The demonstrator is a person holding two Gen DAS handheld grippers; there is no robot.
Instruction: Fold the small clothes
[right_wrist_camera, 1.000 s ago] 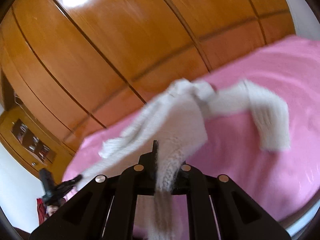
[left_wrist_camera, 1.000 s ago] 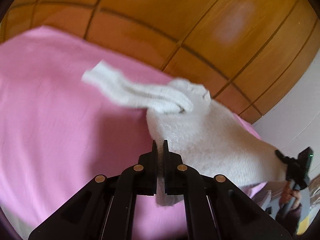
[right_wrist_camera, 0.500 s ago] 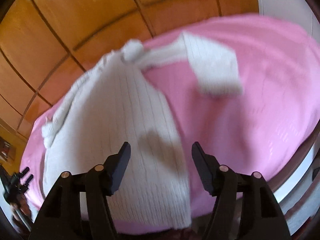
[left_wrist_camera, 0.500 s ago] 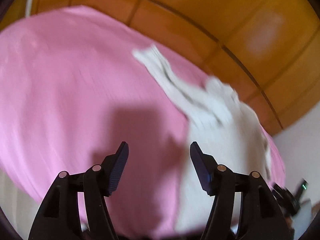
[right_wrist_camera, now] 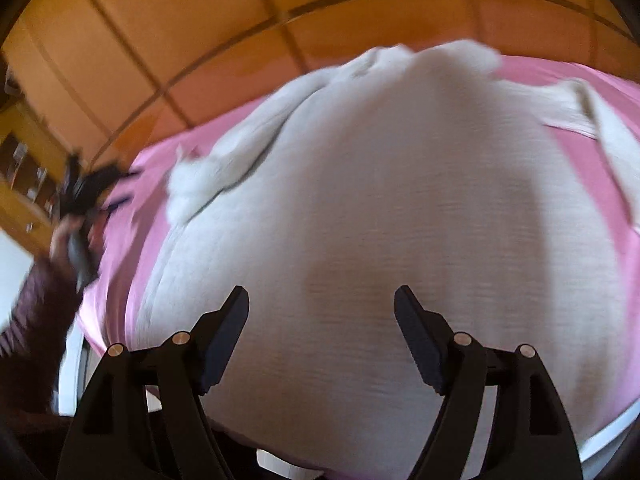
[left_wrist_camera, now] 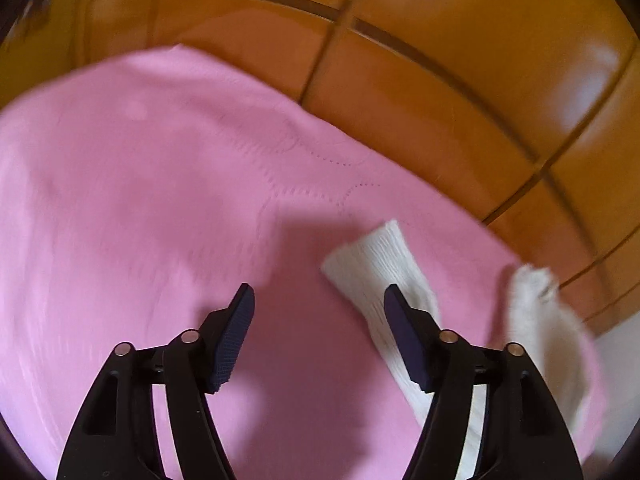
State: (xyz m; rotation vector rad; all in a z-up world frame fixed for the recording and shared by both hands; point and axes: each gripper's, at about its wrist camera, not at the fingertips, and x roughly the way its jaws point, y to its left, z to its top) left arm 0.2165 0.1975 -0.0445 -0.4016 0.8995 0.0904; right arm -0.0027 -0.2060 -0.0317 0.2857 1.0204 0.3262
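Note:
A small white knitted sweater (right_wrist_camera: 380,208) lies spread on the pink bedspread (right_wrist_camera: 120,248). My right gripper (right_wrist_camera: 320,300) hangs over its lower body, its jaws opening wide, nothing pressed between the pads. One sleeve (right_wrist_camera: 240,144) runs toward the upper left, bunched at its cuff. In the left wrist view a sleeve (left_wrist_camera: 376,272) lies flat on the bedspread (left_wrist_camera: 140,200), just beyond the right finger. My left gripper (left_wrist_camera: 318,300) is above bare pink cloth, its jaws opening and empty. More of the sweater (left_wrist_camera: 548,332) shows at the right edge.
Glossy wooden wardrobe panels (left_wrist_camera: 440,60) rise behind the bed. In the right wrist view a person's hand (right_wrist_camera: 72,232) holding the other gripper and a dark red sleeve (right_wrist_camera: 36,312) show at the left. The white bed frame (right_wrist_camera: 608,432) edges the bedspread near the bottom.
Both grippers let go of the sweater and opened wide. The sweater dropped flat onto the bedspread. Both grippers tilted down and moved closer to the bed.

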